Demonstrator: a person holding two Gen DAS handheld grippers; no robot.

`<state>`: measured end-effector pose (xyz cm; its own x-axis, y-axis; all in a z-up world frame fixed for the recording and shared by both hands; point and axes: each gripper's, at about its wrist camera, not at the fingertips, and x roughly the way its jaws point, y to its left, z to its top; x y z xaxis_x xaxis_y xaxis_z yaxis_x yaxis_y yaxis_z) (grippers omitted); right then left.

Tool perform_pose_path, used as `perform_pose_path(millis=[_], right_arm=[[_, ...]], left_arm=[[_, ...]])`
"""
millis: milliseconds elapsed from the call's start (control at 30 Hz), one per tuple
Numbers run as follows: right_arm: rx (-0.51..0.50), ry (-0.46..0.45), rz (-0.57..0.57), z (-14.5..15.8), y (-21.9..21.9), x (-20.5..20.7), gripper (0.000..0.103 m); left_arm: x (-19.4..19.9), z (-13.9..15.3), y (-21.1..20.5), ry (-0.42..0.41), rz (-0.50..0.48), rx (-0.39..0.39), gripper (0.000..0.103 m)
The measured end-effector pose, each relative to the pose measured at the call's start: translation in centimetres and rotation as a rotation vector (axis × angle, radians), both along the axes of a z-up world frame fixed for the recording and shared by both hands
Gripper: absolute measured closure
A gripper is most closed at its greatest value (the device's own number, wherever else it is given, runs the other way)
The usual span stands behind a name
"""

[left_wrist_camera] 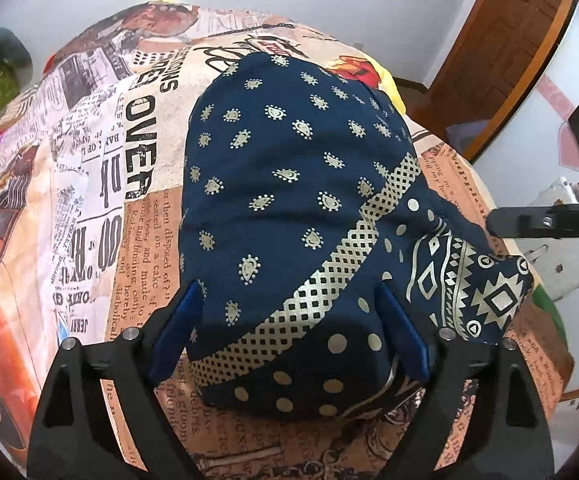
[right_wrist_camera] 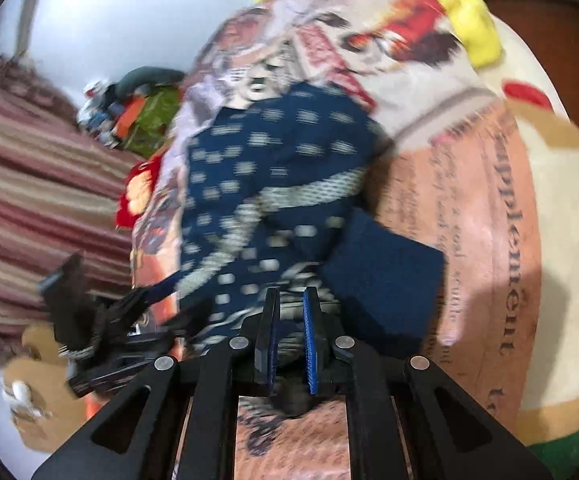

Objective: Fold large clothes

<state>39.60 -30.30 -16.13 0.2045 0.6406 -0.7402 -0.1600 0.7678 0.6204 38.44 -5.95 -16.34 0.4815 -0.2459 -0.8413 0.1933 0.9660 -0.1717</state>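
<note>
A: How will the navy printed garment (left_wrist_camera: 289, 184) handle?

B: Soft and light, I judge, limp enough to sag. It lies partly folded on the newsprint bedspread (left_wrist_camera: 137, 184). My left claw (left_wrist_camera: 289, 324) stands spread wide over its near hem, gripping nothing. My right claw (right_wrist_camera: 291, 336) looks pinched on a fold of cloth, though blur hides the contact.

A: Where to grab?

B: The gold-lattice border (left_wrist_camera: 353, 236). There's bare bedspread to the left; the bed's right edge is near

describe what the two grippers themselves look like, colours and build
Both match: the left gripper and right gripper have matte black angular linkage arms with triangular cutouts, round silver pivot pins, and two flat fingers faced with blue pads. No cables or markings are visible.
</note>
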Motion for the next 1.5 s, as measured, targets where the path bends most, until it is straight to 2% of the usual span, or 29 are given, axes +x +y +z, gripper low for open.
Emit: perform_pose_path(millis=[67, 133, 200, 267, 333, 467, 733, 900, 967, 1067, 1133, 1167, 1267, 1300, 1400, 1500], right_arm=[[-0.037, -0.027, 0.056, 1.1, 1.2, -0.4, 0.096], [-0.144, -0.051, 0.156, 1.5, 3.3, -0.7, 0.096], [-0.272, -0.069, 0.231, 0.7, 4.9, -1.2, 0.096], [-0.377, -0.057, 0.288, -1.5, 5.5, -2.0, 0.096], [-0.403, -0.064, 0.314, -3.0, 5.4, -2.7, 0.096], [-0.453, -0.125, 0.364, -3.0, 5.3, -3.6, 0.096], [-0.530, -0.208, 0.374, -2.5, 4.6, -5.3, 0.096], [-0.588, -0.277, 0.380, -2.2, 5.0, -5.7, 0.096], [-0.596, -0.301, 0.345, -1.4, 4.9, -5.8, 0.096], [-0.679, -0.338, 0.239, -0.1, 3.8, -4.8, 0.096], [-0.589, -0.311, 0.194, 0.6, 2.5, -3.8, 0.096], [-0.481, -0.266, 0.169, 0.7, 1.5, -3.0, 0.096], [-0.274, -0.131, 0.091, 0.0, -0.2, -0.9, 0.096], [-0.234, -0.087, 0.067, -0.6, -0.6, -0.2, 0.096], [-0.218, -0.053, 0.036, -1.9, -0.7, 1.4, 0.096], [-0.230, -0.057, 0.012, -2.4, -1.5, 3.2, 0.096]], left_arm=[[-0.1, -0.1, -0.1, -0.005, -0.004, 0.007, 0.014], [-0.3, 0.0, 0.0, -0.004, -0.011, 0.003, 0.014], [-0.2, -0.1, 0.0, -0.003, -0.018, 0.000, 0.014], [-0.2, -0.5, -0.2, -0.004, -0.028, 0.011, 0.014], [-0.5, -0.6, -0.5, -0.020, -0.033, 0.027, 0.014], [-0.6, -0.6, -0.5, -0.022, -0.048, 0.031, 0.014], [-1.2, 0.4, 1.7, -0.007, -0.040, -0.015, 0.014], [-1.4, 1.9, 3.9, -0.058, 0.008, 0.003, 0.015], [-1.2, 2.3, 4.9, -0.069, 0.019, -0.011, 0.015], [0.1, 2.0, 5.8, -0.037, 0.026, -0.042, 0.015], [1.2, 1.3, 6.0, -0.005, 0.027, -0.065, 0.015], [1.7, 0.7, 6.0, 0.016, 0.024, -0.083, 0.014], [3.0, -0.5, 6.3, 0.057, 0.029, -0.169, 0.013], [3.6, -0.9, 6.5, 0.076, 0.038, -0.204, 0.012], [4.7, -1.7, 6.6, 0.112, 0.052, -0.258, 0.009], [5.8, -2.4, 6.3, 0.126, 0.043, -0.264, 0.004]])
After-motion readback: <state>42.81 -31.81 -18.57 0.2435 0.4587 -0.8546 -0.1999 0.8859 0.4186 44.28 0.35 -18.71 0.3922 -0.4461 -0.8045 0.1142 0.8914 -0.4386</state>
